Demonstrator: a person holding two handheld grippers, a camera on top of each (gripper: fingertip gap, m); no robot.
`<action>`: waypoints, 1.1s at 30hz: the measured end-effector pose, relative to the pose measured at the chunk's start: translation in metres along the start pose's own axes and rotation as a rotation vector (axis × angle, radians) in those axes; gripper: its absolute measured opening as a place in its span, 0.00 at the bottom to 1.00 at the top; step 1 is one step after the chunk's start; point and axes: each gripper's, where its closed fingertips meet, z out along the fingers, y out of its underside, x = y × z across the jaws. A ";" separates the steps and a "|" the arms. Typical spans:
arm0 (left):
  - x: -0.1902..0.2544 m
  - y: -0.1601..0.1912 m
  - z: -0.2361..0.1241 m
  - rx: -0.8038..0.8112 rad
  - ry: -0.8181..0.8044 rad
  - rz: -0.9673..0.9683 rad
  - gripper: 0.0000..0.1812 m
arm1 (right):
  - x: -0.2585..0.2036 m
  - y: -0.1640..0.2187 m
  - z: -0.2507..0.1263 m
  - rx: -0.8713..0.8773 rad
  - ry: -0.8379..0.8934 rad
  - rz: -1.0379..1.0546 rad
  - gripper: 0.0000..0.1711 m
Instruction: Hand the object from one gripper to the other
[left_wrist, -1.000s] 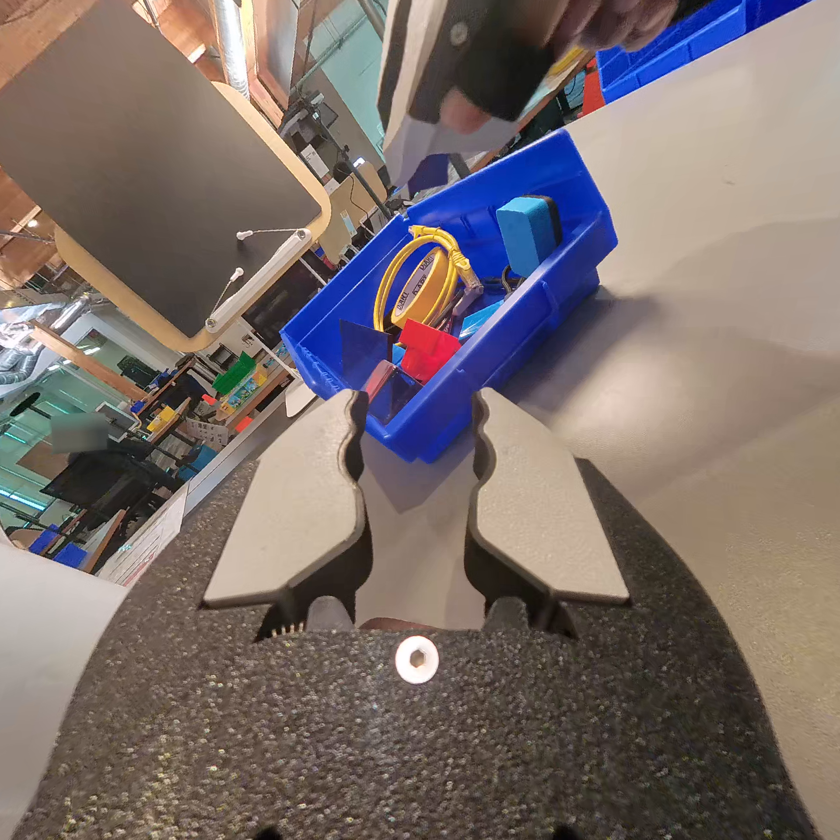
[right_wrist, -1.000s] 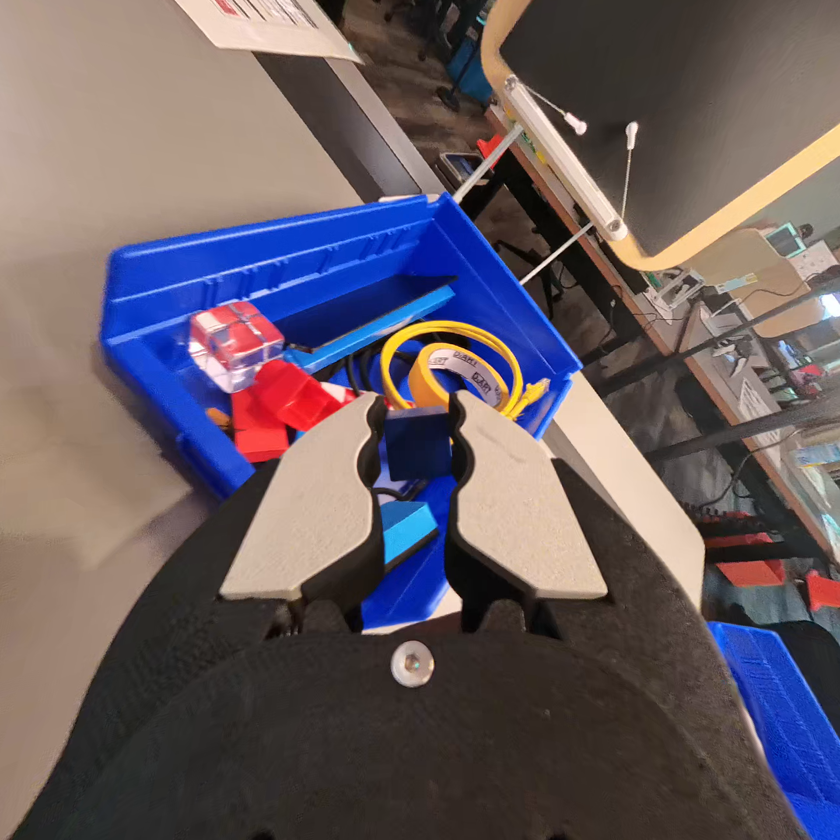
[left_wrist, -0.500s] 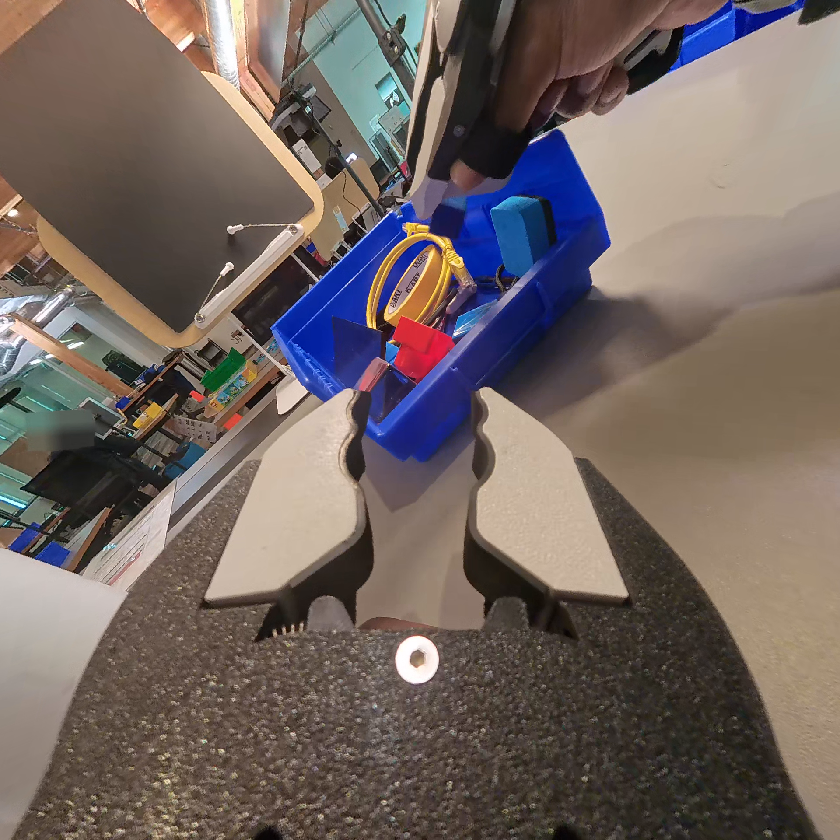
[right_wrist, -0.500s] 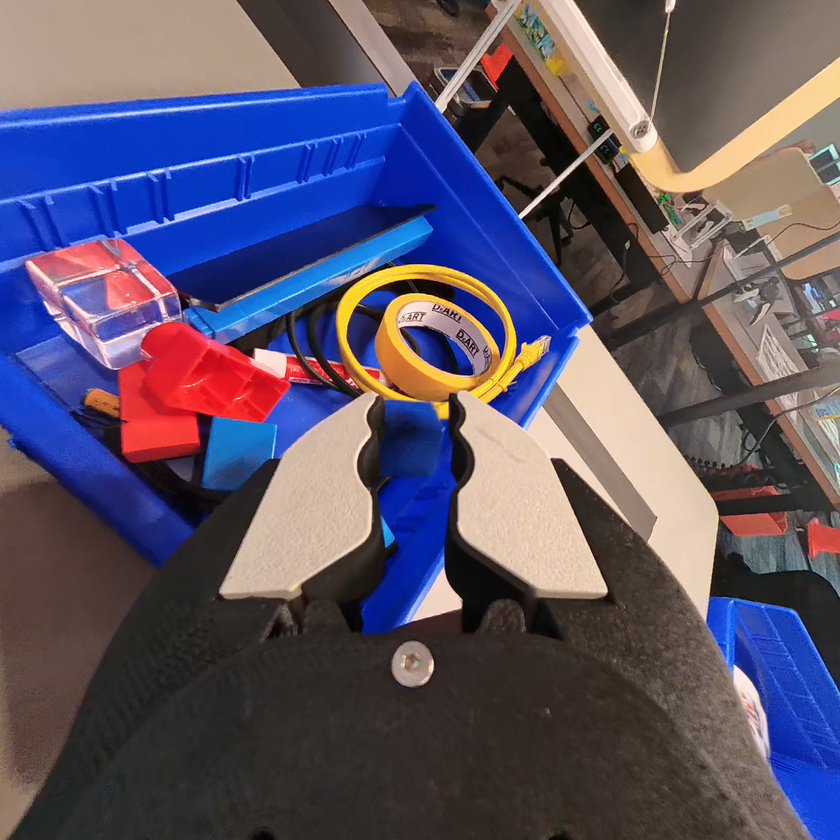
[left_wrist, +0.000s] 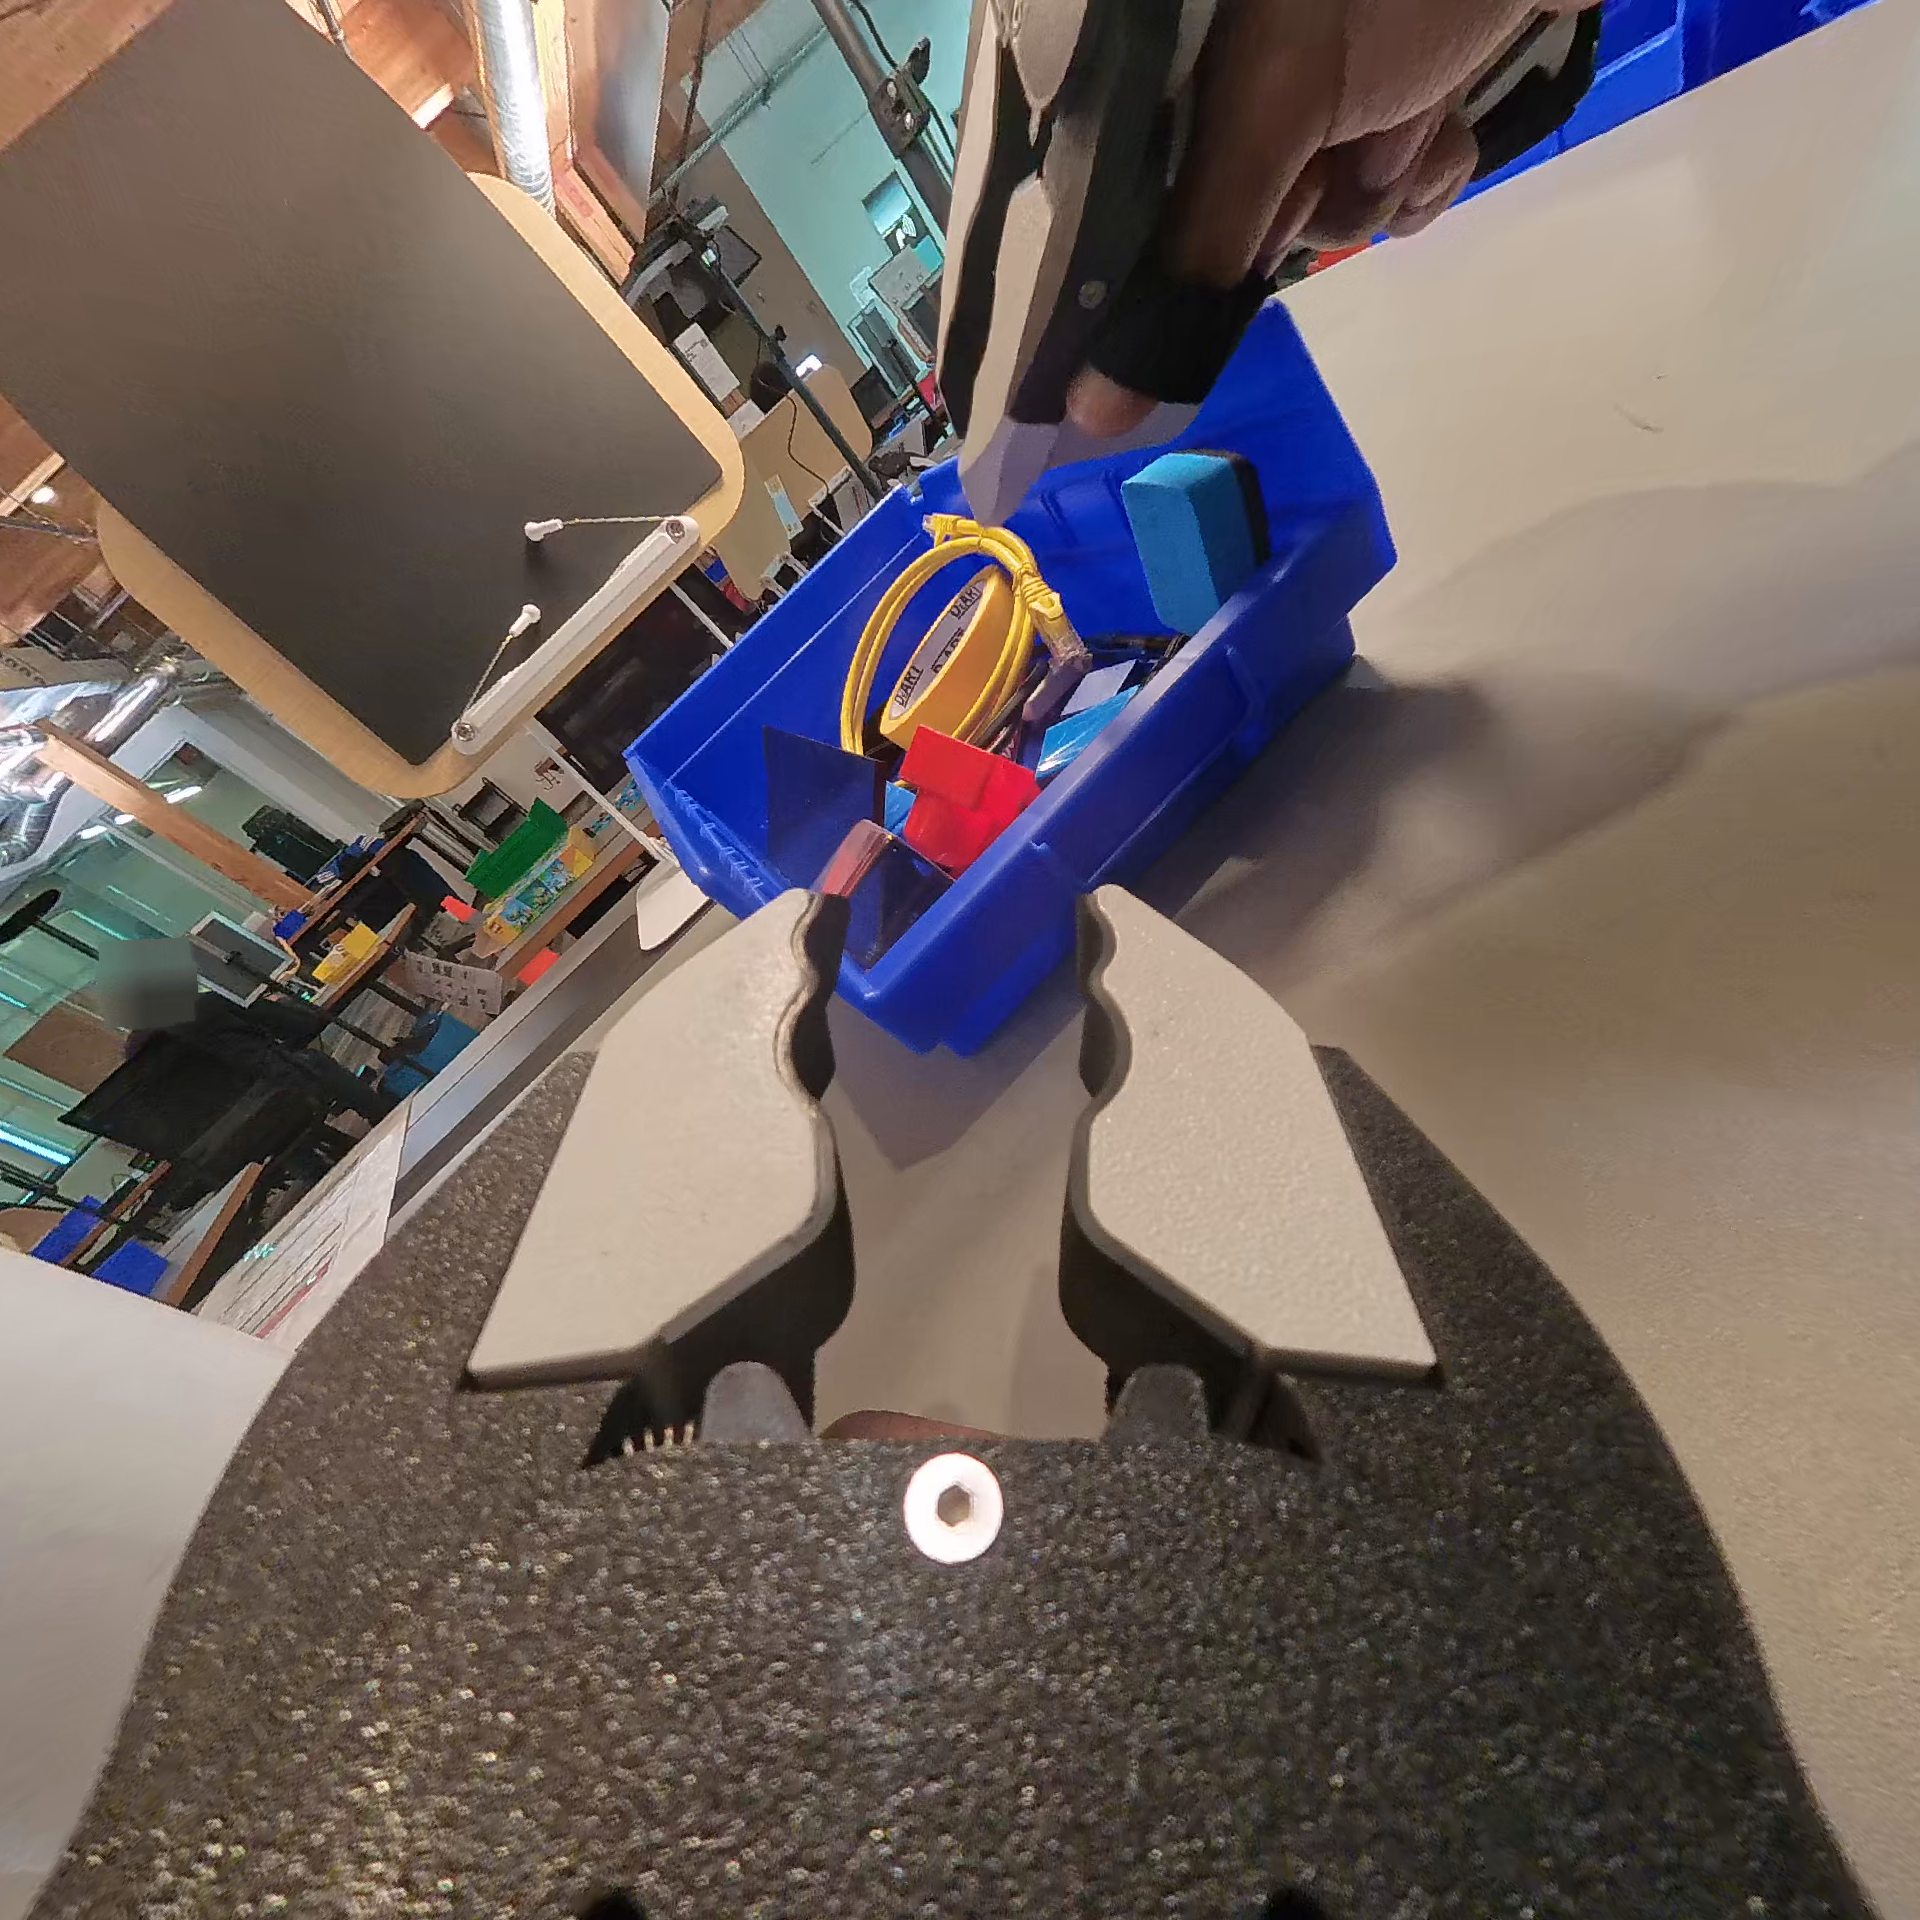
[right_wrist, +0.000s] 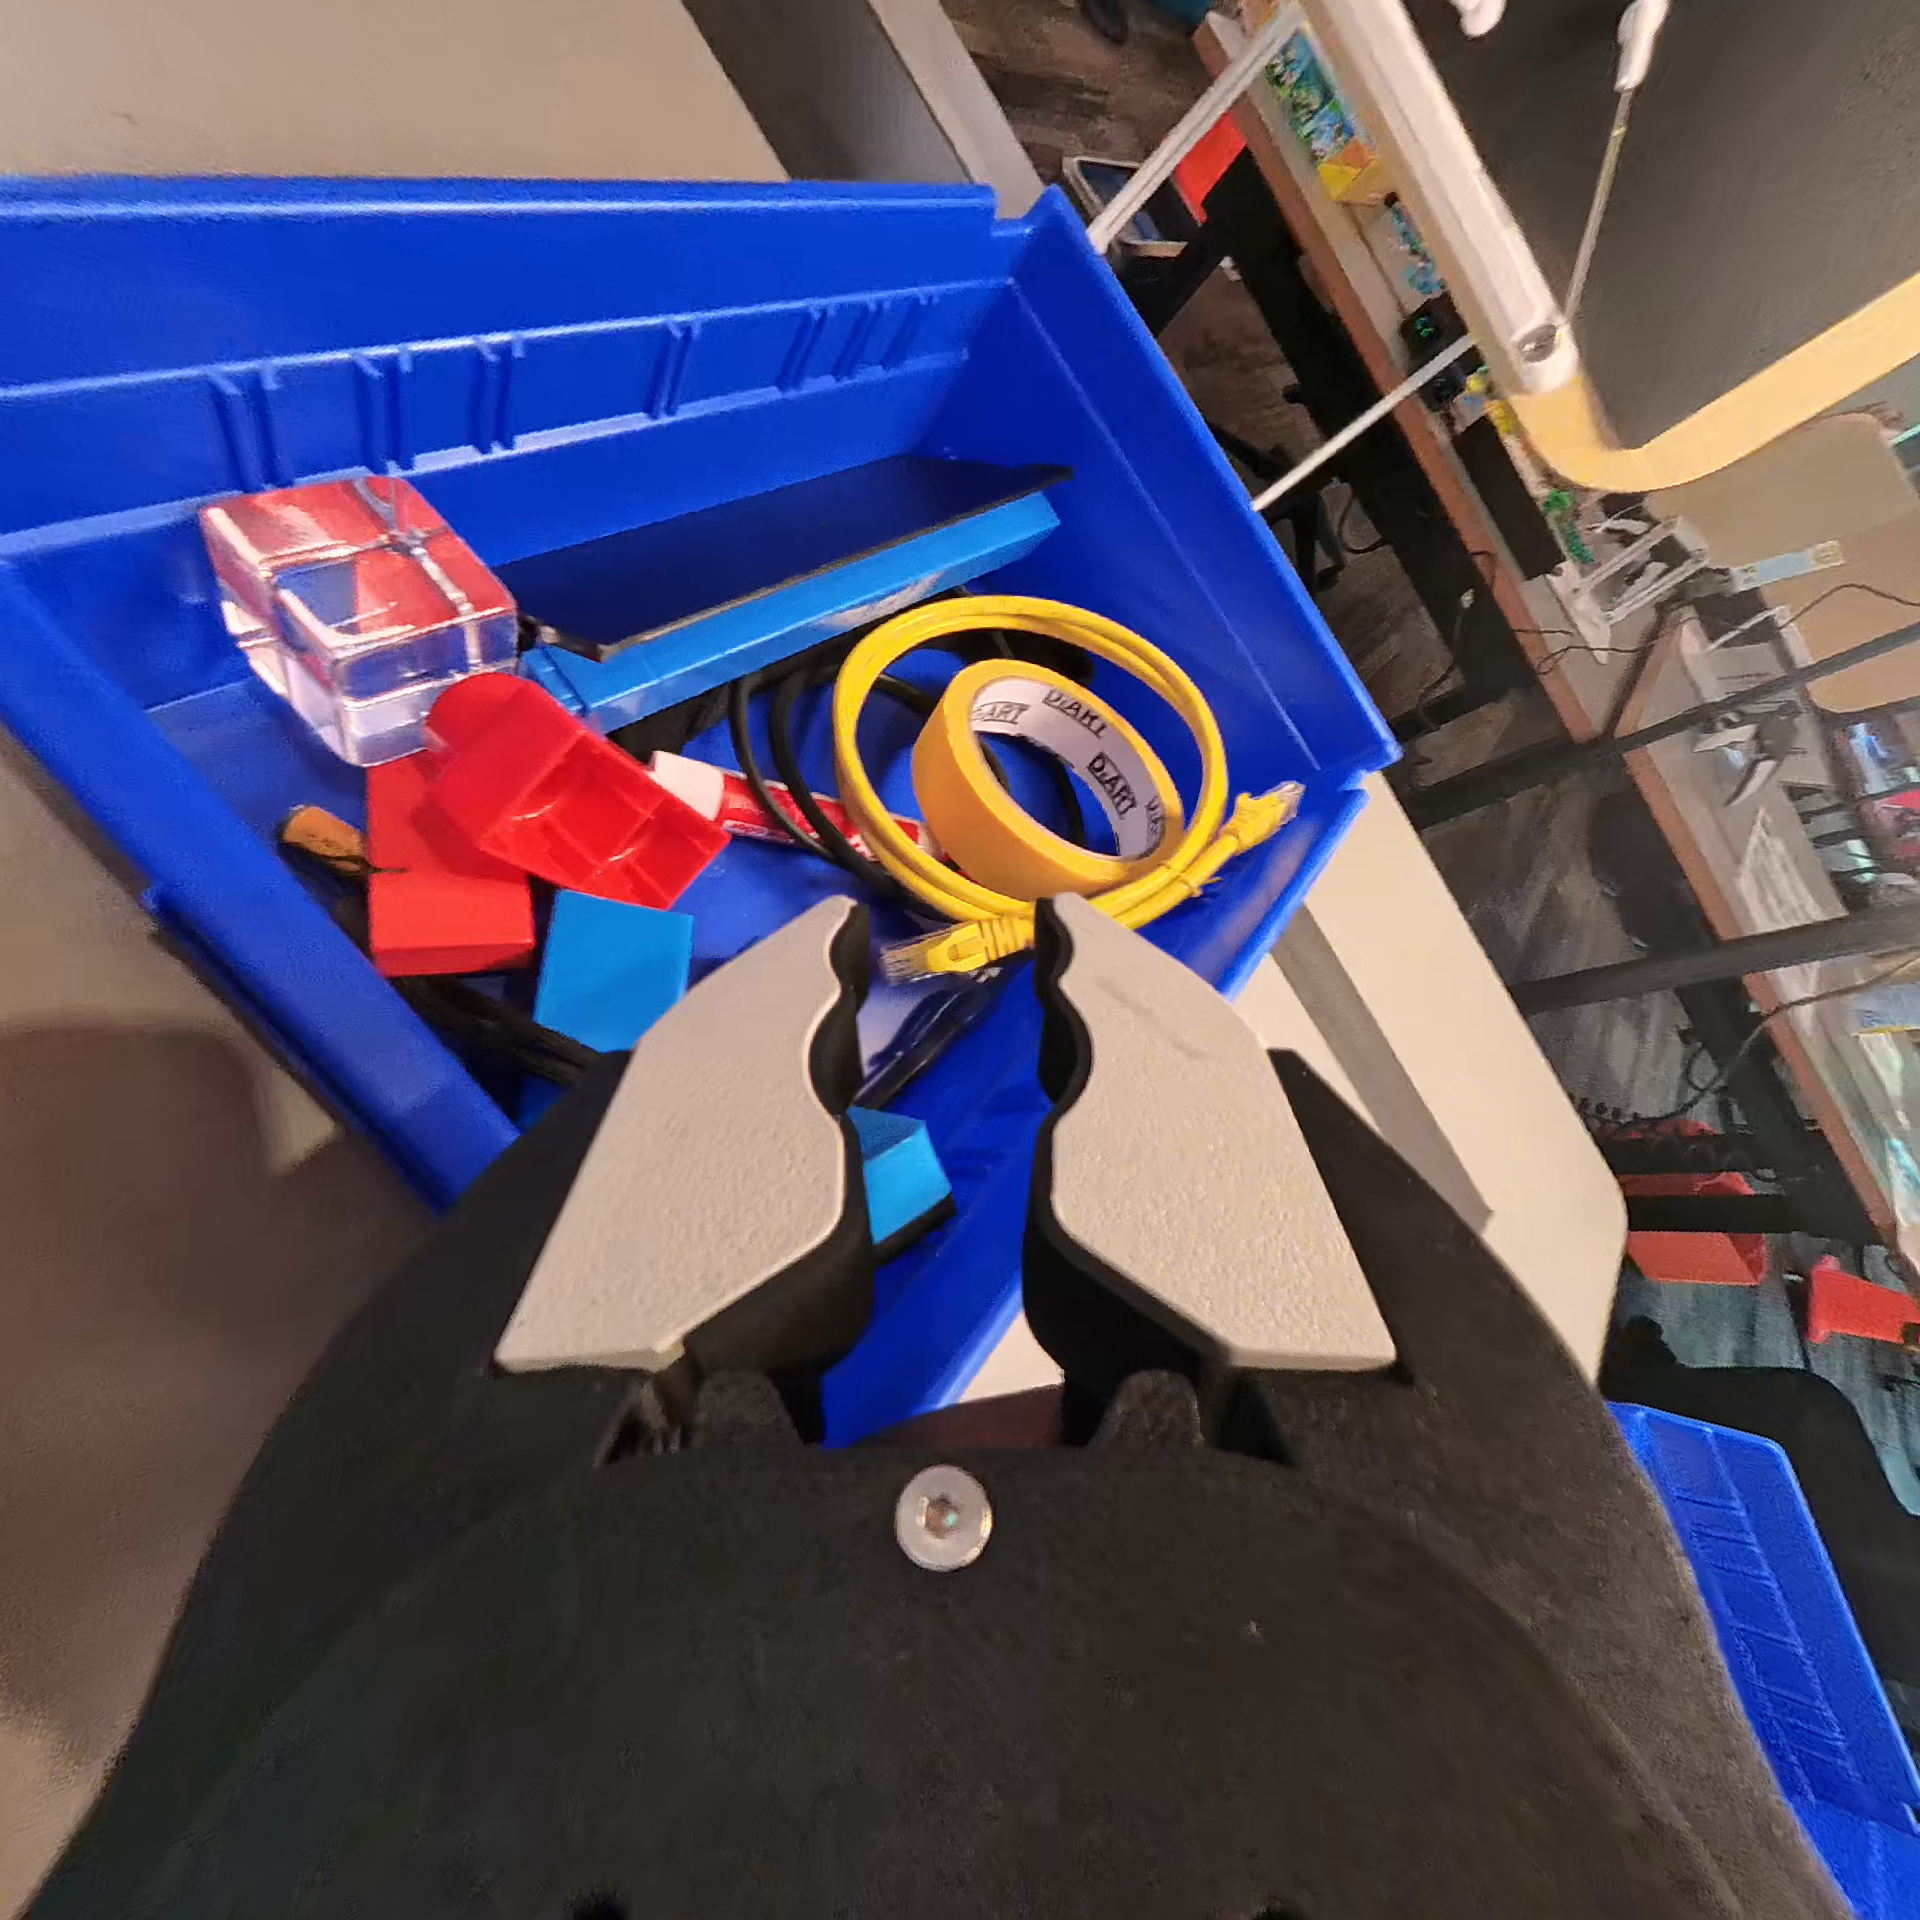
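Observation:
My right gripper (right_wrist: 945, 935) is open and empty, hovering over the near end of a blue bin (right_wrist: 520, 312). A blurred dark blue block (right_wrist: 935, 1029) shows between and below its fingers, inside the bin. My left gripper (left_wrist: 945, 966) is open and empty, low over the grey table (left_wrist: 1558, 1039), just in front of the same bin (left_wrist: 1101, 831). In the left wrist view the right gripper (left_wrist: 997, 478), held by a hand, points down at the bin's far end.
The bin holds a yellow cable (right_wrist: 1039, 644), a yellow tape roll (right_wrist: 1039, 769), red blocks (right_wrist: 561, 790), a clear cube (right_wrist: 353, 613), a light blue block (right_wrist: 613, 982) and a blue eraser (left_wrist: 1184, 551). Another blue bin (right_wrist: 1766, 1662) stands at the right. One gripper's finger ends stand about 20 cm off the other's.
My right gripper moved down over the bin and opened, letting go of the dark blue block it held. My left gripper stayed open and nearly still.

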 end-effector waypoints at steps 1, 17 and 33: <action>0.000 0.000 0.000 0.000 0.000 0.000 0.25 | -0.005 0.001 0.000 -0.012 -0.026 0.003 0.18; -0.005 -0.002 -0.005 0.030 0.014 -0.091 0.25 | -0.046 -0.014 -0.002 -0.030 -0.194 -0.248 0.18; -0.008 -0.004 -0.005 0.050 0.022 -0.137 0.25 | -0.074 0.025 0.024 -0.614 -0.575 -0.422 0.25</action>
